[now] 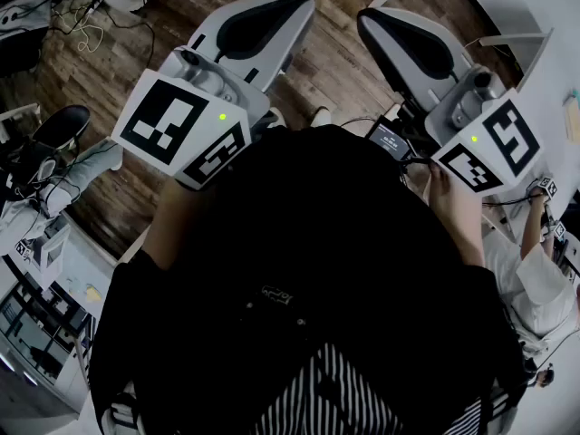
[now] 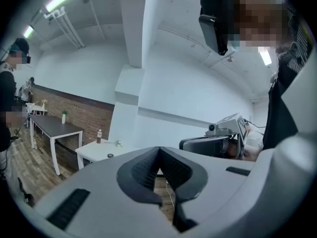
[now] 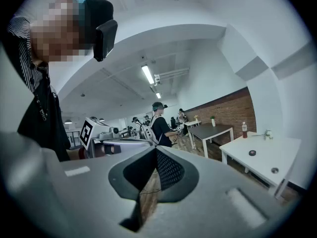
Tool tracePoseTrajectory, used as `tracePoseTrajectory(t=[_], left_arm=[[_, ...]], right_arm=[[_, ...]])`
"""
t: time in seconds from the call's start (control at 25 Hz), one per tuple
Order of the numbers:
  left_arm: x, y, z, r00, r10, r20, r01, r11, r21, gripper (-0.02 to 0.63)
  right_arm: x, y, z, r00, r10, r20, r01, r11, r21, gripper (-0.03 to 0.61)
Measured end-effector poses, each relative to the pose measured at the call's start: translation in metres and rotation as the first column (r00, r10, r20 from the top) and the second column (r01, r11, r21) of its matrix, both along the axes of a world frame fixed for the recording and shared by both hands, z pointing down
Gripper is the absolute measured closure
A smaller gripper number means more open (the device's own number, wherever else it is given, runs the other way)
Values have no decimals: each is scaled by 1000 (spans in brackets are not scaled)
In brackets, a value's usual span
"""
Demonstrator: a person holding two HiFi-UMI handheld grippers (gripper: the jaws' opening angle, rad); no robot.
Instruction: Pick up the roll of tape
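Observation:
No roll of tape is plain to see. A small dark round thing [image 3: 252, 152] lies on a white table [image 3: 277, 152] off to the right, too small to name; the left gripper view shows the same thing [image 2: 110, 155]. I hold both grippers close in front of my chest, pointing outward and nearly level. My left gripper [image 1: 290, 12] is shut, its pads meeting with nothing between them [image 2: 158, 152]. My right gripper [image 1: 376, 27] is shut and empty too [image 3: 155, 152]. Each gripper shows in the other's view.
Wooden floor [image 1: 109, 53] lies below the grippers. A bottle [image 3: 244, 129] stands on the white table, and a dark table [image 3: 213, 130] stands before a brick wall. Several people [image 3: 161, 128] work farther back. A chair [image 1: 54, 130] is at my left, a white-sleeved person [image 1: 535, 284] at my right.

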State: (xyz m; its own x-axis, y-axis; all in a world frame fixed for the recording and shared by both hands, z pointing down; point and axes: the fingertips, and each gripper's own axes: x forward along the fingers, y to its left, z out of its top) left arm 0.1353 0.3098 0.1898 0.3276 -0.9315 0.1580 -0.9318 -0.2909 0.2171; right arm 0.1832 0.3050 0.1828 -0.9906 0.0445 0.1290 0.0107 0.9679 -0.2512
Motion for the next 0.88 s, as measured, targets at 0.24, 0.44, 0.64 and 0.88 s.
tracePoseTrajectory(t=[0.24,0.44,0.64,0.88], left_arm=[[12,-11,-1,1000,-23,6,23,1000,-4,606],[22,-13,7,999,-45,29,45,998,-32,606],[46,-20,10,1000,11,26,-10,999,-49,606],[64,-23,13,997,77,14,-76,996,-51,606]], right_arm=[[11,-9,3,999,-32,9,32,999,-15,575],[23,-12,3,996,-75,56,79,995,-66,575],[38,-17,6,993,-83,86,89,993,-72,575],[56,-30,5,991,-48,129,60,994,-92,575]])
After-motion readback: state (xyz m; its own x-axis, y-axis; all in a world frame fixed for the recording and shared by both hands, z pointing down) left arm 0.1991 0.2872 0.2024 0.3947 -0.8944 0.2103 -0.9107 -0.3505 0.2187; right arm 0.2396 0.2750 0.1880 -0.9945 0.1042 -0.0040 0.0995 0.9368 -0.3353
